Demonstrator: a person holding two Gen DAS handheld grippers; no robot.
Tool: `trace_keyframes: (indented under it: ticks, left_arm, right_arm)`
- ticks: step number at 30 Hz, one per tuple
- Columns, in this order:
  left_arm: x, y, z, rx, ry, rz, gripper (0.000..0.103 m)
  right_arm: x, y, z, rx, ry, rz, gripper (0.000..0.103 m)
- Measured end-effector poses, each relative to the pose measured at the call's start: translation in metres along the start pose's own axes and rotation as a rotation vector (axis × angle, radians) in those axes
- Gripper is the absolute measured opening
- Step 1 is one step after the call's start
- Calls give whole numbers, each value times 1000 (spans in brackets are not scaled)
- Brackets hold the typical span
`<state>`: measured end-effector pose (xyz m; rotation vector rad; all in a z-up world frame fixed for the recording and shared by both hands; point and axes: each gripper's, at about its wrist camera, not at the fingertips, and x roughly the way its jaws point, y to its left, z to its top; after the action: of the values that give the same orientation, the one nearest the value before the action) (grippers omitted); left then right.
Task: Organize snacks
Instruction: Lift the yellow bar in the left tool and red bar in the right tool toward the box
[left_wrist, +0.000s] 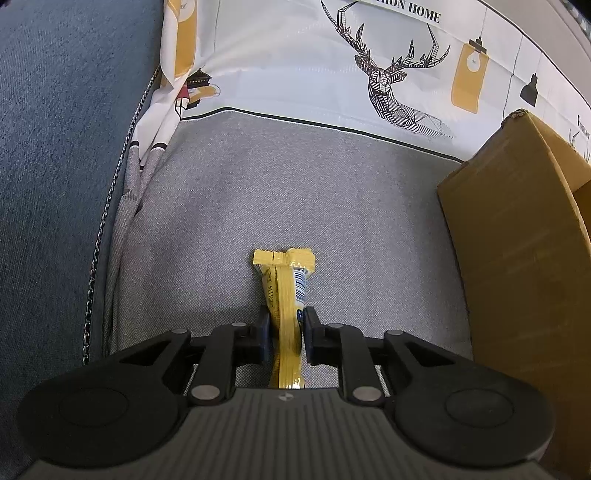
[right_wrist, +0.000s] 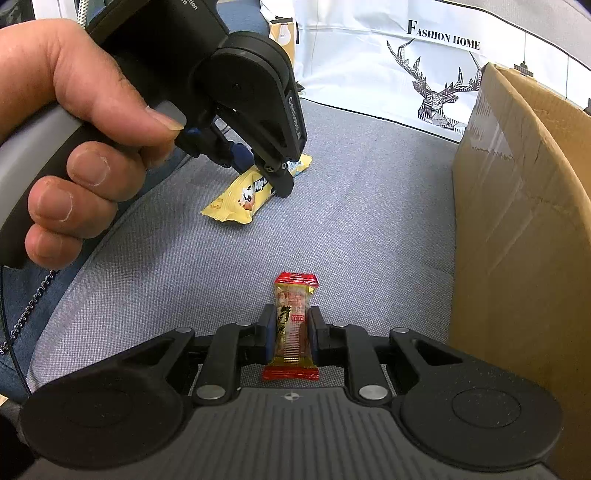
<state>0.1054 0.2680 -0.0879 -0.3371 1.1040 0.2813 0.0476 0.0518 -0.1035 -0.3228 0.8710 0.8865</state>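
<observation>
"Alpe…" is all that reads on the yellow snack bar (right_wrist: 246, 192), pinched by the left gripper (left_wrist: 285, 332) on the grey cushion (right_wrist: 351, 221). The right gripper (right_wrist: 290, 338) pinches a red-ended candy (right_wrist: 293, 325) with unreadable characters. A "FASHION HOME" deer cloth (right_wrist: 436, 66) hangs behind; a cardboard box (right_wrist: 517, 221), cut off, stands at the cushion's right edge.

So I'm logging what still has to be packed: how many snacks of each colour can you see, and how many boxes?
Yellow snack, gripped by the left gripper: 1
Red snack, gripped by the right gripper: 1
Cardboard box: 1
Total: 3
</observation>
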Motion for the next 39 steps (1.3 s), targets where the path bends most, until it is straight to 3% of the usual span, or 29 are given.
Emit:
trace_keyframes:
  ticks: [14,20,26,30,39]
  left_arm:
    - [2,0,1,8,2,4,20]
    - [-3,3,4,-37,-21,-14,14]
    - [-33,3,3,-110,-149,-34,14]
    - [-70,5,-3,-175,-270,-35,14]
    - [-149,-17,-21,-331,-457,-13,14]
  right_arm:
    - [-1,3,0,-20,-5,-8,19]
    - [-8,5,1,-14,-31,-8,17]
    - [-40,2,14,18,-143,-1,17]
    - [-69,-5,21,37,-227,17,17]
    - [-128,-37,25,81,-413,45,17]
